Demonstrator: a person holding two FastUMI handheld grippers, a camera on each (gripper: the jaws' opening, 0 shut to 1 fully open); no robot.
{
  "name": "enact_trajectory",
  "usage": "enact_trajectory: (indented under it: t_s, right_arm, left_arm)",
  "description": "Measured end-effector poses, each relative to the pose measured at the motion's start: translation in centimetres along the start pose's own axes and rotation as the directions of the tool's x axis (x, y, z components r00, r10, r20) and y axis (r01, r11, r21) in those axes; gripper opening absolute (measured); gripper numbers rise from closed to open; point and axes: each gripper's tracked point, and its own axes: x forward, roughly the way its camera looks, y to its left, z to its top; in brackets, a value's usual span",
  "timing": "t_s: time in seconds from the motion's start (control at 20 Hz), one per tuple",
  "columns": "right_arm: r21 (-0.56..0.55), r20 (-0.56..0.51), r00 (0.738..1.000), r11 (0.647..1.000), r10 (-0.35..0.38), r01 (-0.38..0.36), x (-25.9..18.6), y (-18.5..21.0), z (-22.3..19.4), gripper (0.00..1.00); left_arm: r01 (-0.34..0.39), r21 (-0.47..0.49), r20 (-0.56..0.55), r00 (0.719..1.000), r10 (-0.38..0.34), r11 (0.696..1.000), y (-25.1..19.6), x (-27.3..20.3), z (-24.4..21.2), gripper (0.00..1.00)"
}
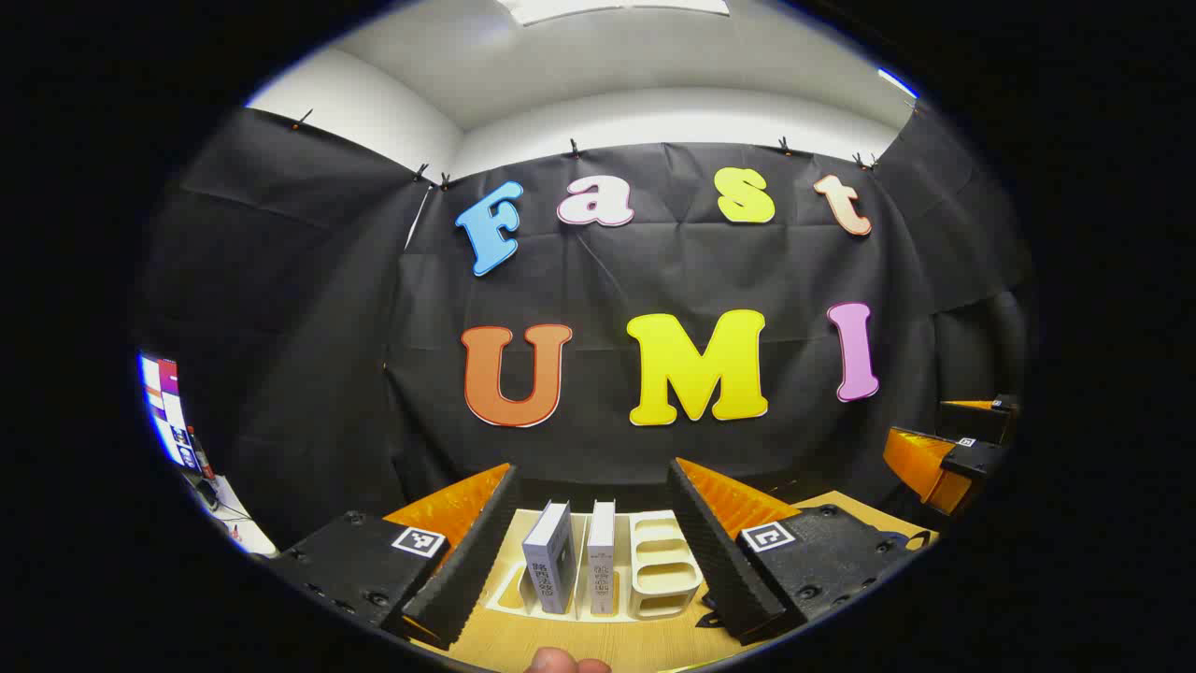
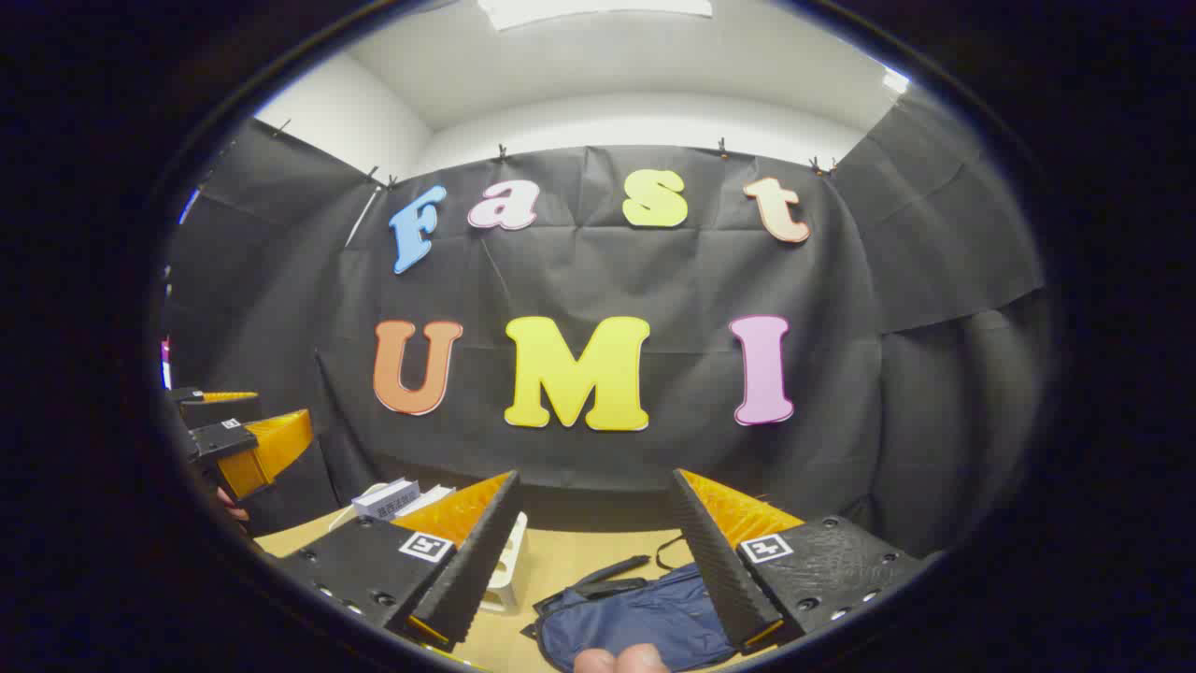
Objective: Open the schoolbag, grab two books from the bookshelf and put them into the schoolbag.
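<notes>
Navy cloth, limp and creased, is what I see of the bag lying flat on the wooden counter just ahead of my right tongs, with a dark strap or zip pull trailing off its far edge; it looks closed, though I cannot make out the zipper line itself. My right tongs stand wide apart and hold nothing, hovering over the bag's near side. My left tongs are likewise spread and empty, aimed straight at the pale rack where two books stand upright side by side, spines toward me, in the slots left of the empty ones. In the right gripper view the rack's end sits just beside the bag, and the left tongs show farther off at the left edge. I judge the bag will handle as soft and floppy: it will sag and slide on the smooth wood if I tug the zip with one hand, so I would pin the fabric with one set of tongs and pull the tab with the other. The books seem slim, stiff and fairly light, with glossy covers that may slip; I would pinch each across its spine near the top, where it clears the rack, and lift straight up so the neighbour does not topple.
</notes>
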Motion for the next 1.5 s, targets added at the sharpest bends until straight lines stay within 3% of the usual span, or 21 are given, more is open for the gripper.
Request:
enact_trajectory:
  t_s: [0.05, 0.6, 0.9, 1.15, 1.3, 1.5]
  right_arm:
    - [-0.009, -0.004, 1.000, 1.000, -0.002, 0.002, 0.0, -0.1, 0.0, 0.97]
    - [-0.027, -0.052, 0.998, 0.999, -0.019, 0.017, -0.5, -0.1, -1.9, 0.95]
    - [-0.049, -0.161, 0.987, 0.999, 0.015, -0.023, -0.1, 1.4, -7.4, 0.96]
    - [-0.087, -0.357, 0.934, 0.994, 0.029, -0.065, -0.3, 3.0, -17.1, 0.99]
    - [-0.123, -0.493, 0.870, 0.988, 0.020, -0.092, -0.7, 3.9, -24.2, 0.98]
    - [-0.147, -0.628, 0.778, 0.983, -0.005, -0.112, -0.6, 4.0, -30.6, 0.96]
  left_arm:
    - [0.001, -0.009, 0.000, 1.000, -0.001, 1.000, -0.1, 0.1, 0.0, 0.99]
    - [0.035, -0.016, -0.015, 0.999, -0.035, 0.999, -0.6, 0.3, -1.7, 0.99]
    - [0.036, -0.015, -0.029, 0.999, -0.037, 0.999, -0.4, 1.1, -2.4, 0.99]
    - [0.021, 0.006, -0.041, 0.999, -0.020, 1.000, 0.8, 1.1, -2.9, 0.99]
    - [0.012, 0.016, -0.054, 0.998, -0.011, 1.000, 1.7, 1.1, -3.3, 0.99]
    - [-0.010, 0.027, -0.055, 0.998, 0.011, 1.000, 2.9, 1.0, -3.3, 0.99]
